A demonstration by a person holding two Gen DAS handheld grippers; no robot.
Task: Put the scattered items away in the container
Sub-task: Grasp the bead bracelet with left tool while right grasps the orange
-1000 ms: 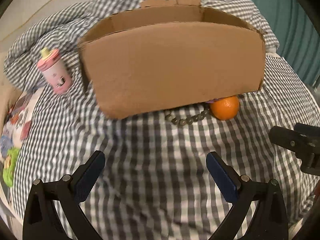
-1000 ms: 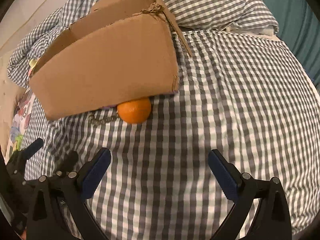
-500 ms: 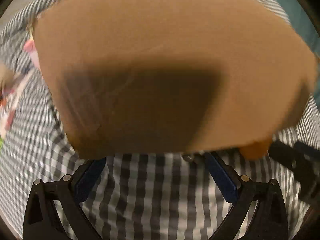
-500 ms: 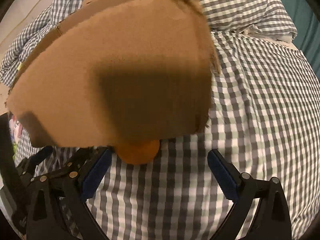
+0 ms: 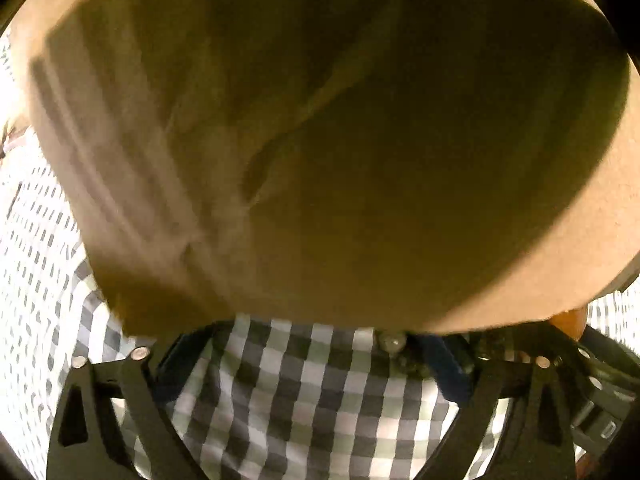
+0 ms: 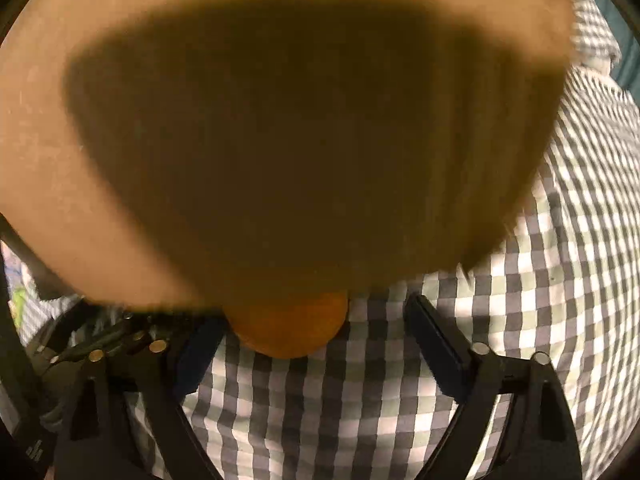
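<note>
Both grippers, left point(image 5: 312, 364) and right point(image 6: 316, 344), sitting low over checked bedspread point(image 6: 560, 280), jaws apart, gripping nothing. Orange point(image 6: 288, 328) lying between right jaws, touching cardboard box point(image 6: 280, 120). Box wall filling both views beyond.

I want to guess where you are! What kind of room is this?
Probably a bedroom, on a bed. Soft checked bedding lies rumpled under everything, puffing up like a pillow at the far right. A cardboard box and an orange sit on it.
</note>
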